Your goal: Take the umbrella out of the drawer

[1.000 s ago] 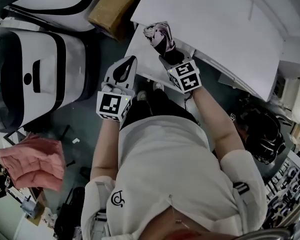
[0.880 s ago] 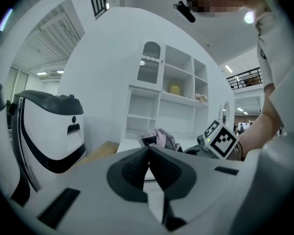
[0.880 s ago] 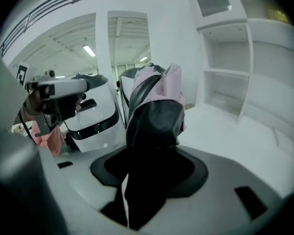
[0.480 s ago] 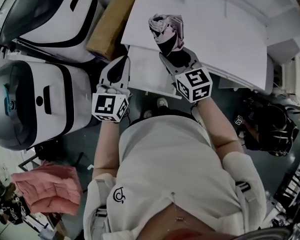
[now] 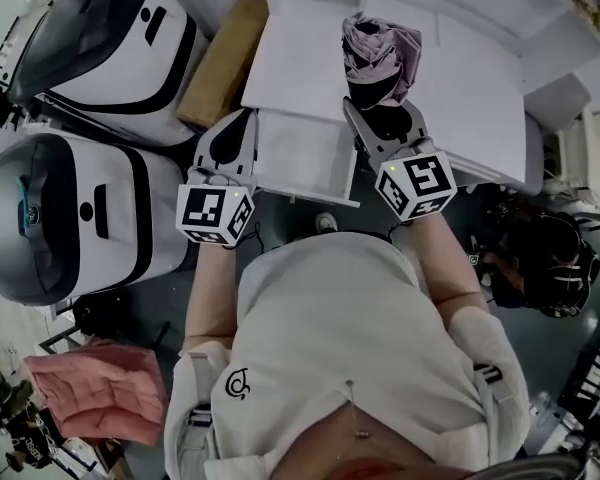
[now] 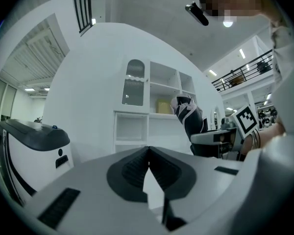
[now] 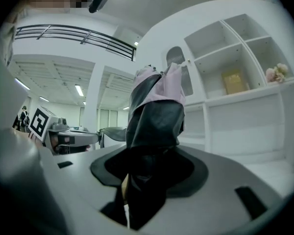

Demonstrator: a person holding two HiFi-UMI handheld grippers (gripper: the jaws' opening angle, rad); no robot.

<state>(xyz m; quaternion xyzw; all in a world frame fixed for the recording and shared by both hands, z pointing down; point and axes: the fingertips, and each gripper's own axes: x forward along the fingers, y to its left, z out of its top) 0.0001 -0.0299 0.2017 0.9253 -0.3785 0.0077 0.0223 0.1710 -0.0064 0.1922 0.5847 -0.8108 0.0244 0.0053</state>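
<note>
**A:** Both grippers have risen since a second ago. The right gripper (image 5: 380, 120) has carried the umbrella from over the open white drawer (image 5: 302, 158) to over the white cabinet top (image 5: 460, 78).

**B:** What's the biggest thing around?

**A:** Two rounded white-and-black machines (image 5: 70, 218) on the left, with a flat brown cardboard box (image 5: 220, 58) beside the cabinet's left edge.

**B:** And the umbrella itself?

**A:** It's a folded black-and-lilac fabric umbrella (image 5: 380, 53), short and collapsed. Crumpled pale lilac cloth bunches at the far end above black cloth. It is out of the drawer, its dark end clamped between the right gripper's jaws.

**B:** The left gripper?

**A:** The left gripper (image 5: 238, 128) hangs at the drawer's left edge. Its jaws meet tip to tip with nothing between them.
</note>
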